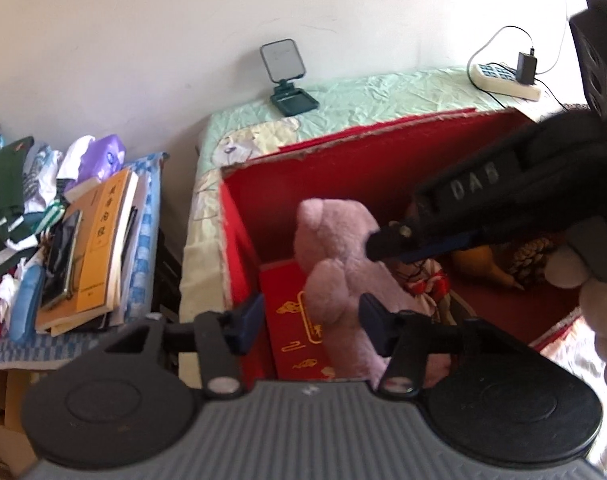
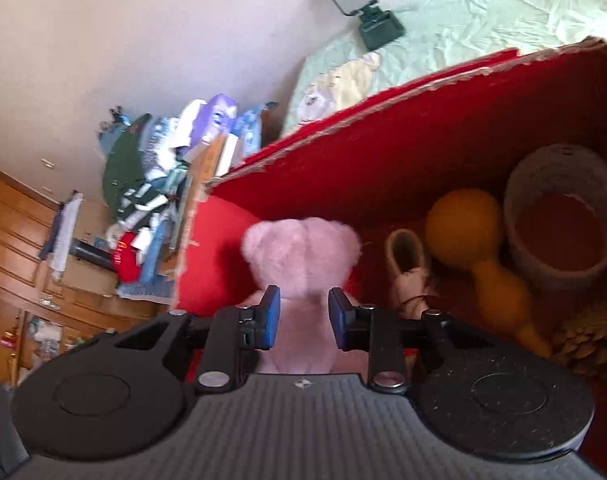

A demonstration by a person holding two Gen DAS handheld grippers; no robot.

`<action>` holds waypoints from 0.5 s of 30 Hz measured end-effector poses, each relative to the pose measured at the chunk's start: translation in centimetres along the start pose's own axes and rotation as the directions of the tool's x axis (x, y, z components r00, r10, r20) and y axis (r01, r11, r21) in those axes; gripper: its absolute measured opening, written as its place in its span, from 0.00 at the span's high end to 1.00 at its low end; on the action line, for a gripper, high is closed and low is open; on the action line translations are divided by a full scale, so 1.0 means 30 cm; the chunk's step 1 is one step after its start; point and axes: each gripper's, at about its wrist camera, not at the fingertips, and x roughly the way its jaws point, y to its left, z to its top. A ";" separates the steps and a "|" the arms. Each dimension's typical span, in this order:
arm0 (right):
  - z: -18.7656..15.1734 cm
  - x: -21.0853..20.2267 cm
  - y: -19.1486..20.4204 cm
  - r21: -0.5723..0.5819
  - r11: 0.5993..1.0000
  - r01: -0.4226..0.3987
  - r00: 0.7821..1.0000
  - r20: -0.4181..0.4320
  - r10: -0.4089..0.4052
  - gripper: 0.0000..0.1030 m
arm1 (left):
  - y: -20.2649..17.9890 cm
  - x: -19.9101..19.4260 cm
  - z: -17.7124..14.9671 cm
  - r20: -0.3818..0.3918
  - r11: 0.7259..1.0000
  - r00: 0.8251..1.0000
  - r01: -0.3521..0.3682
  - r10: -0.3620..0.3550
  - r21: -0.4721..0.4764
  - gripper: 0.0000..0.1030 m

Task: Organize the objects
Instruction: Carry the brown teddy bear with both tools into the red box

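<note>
1. Blue pads on your right gripper point(image 2: 304, 316) stand narrowly apart with the pink plush bear point(image 2: 301, 256) between them; its body fills the gap, so you appear to hold it, though the motion blur stops me confirming firm contact.
2. Your left gripper point(image 1: 309, 322) hangs wide and empty at the near left corner of the red box point(image 1: 239, 216), with one of the bear's limbs between its spread pads.
3. The bear sits inside the box, against its left wall, over a red booklet point(image 1: 289, 320).
4. To its right lie an orange gourd-shaped toy point(image 2: 475, 240) and a grey knitted basket point(image 2: 559, 216).
5. Soft plush compresses, so I judge a shallow pinch could slip.
6. Your grippers are close together; swinging either may knock the other or drag neighbouring toys.
</note>
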 end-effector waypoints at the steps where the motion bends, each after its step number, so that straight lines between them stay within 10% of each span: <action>1: -0.001 0.010 -0.003 0.001 1.000 0.026 1.000 -0.013 -0.026 0.71 | 0.004 -0.004 0.002 0.004 1.000 1.000 0.005 -0.005 -0.012 0.48; 15: -0.007 0.101 0.102 -0.046 0.999 -0.022 0.998 -0.057 0.019 0.70 | 0.022 -0.029 -0.013 0.004 0.999 1.000 0.019 -0.019 -0.050 0.48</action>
